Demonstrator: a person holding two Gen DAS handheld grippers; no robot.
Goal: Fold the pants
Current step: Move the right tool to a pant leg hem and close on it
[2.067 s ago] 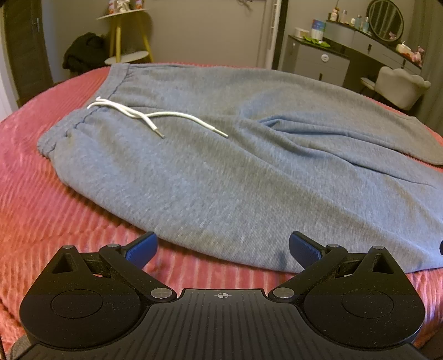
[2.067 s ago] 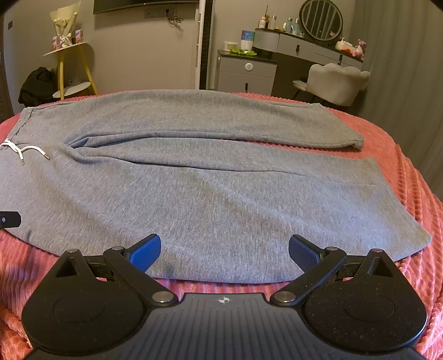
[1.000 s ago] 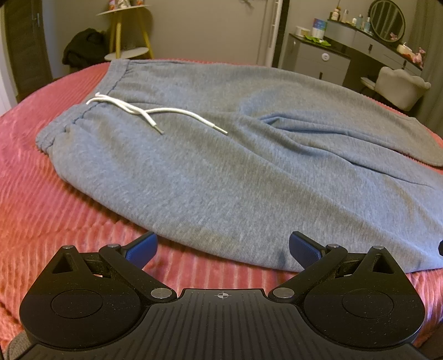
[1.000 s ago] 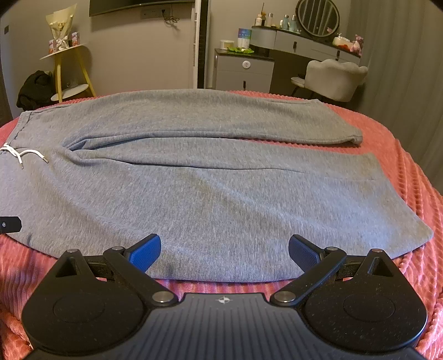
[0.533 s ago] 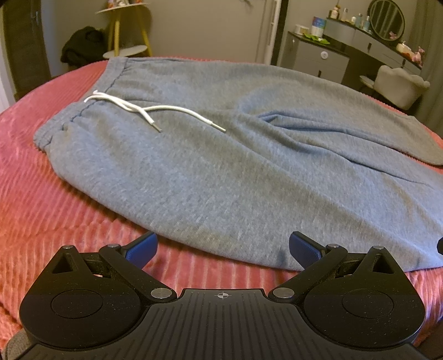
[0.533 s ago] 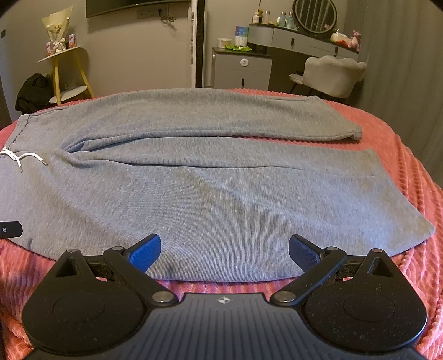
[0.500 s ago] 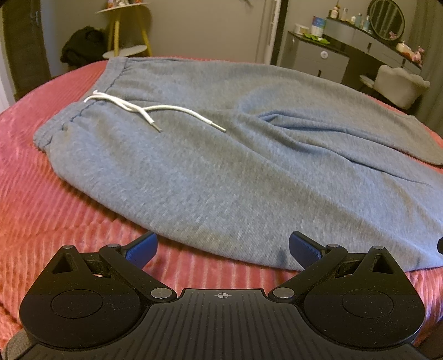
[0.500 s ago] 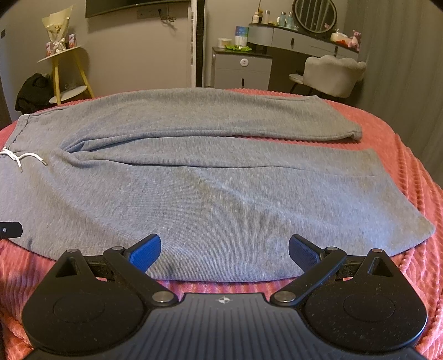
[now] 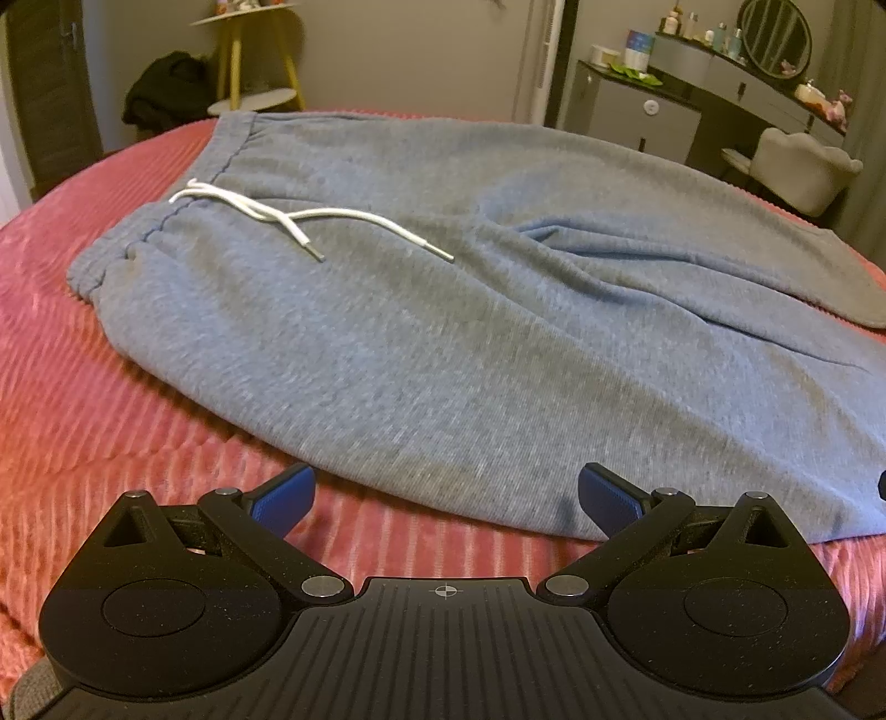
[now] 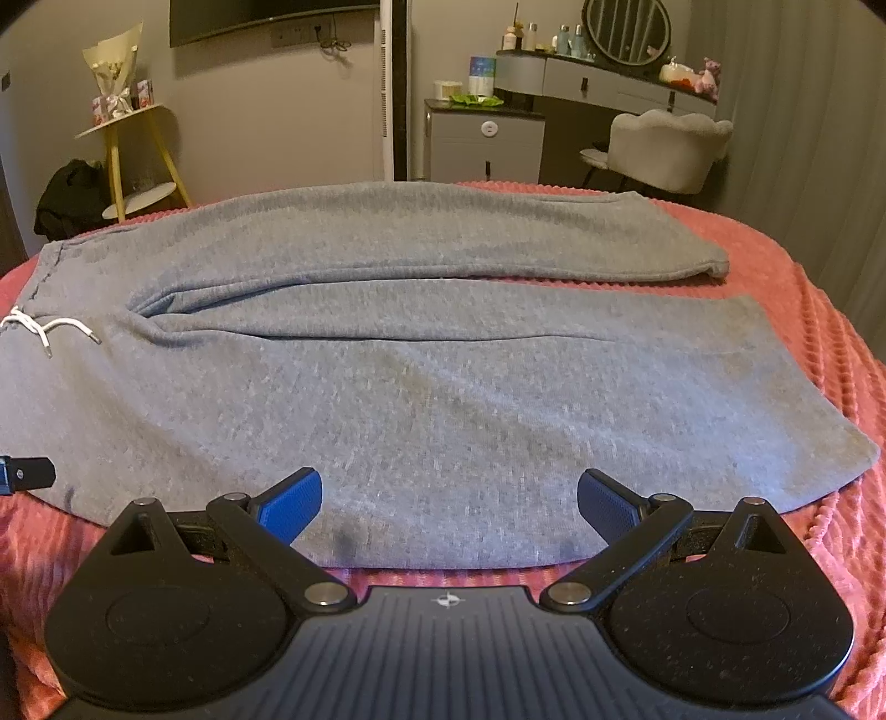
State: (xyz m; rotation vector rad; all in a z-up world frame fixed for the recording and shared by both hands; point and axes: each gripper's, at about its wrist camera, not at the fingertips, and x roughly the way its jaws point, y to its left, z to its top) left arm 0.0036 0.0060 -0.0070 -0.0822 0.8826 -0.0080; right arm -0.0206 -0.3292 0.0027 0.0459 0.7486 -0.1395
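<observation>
Grey sweatpants [image 9: 470, 310] lie flat on a pink ribbed bedspread [image 9: 99, 421], waistband to the left with a white drawstring [image 9: 288, 216]. In the right wrist view the pants [image 10: 443, 387] stretch across, both legs pointing right, the far leg [image 10: 498, 243] lying beside the near leg. My left gripper [image 9: 446, 495] is open and empty, just above the near edge of the pants by the hip. My right gripper [image 10: 448, 501] is open and empty over the near edge of the near leg.
A yellow side table [image 10: 133, 155] and a dark bag [image 10: 69, 194] stand behind the bed at left. A grey cabinet [image 10: 482, 144], a vanity with a round mirror [image 10: 628, 25] and a padded chair [image 10: 664, 149] stand at back right. The left gripper's tip [image 10: 25, 473] shows at the left edge.
Both grippers have drifted slightly lower and closer to the near edge of the pants. The pants have not moved and both jaws stay open.
</observation>
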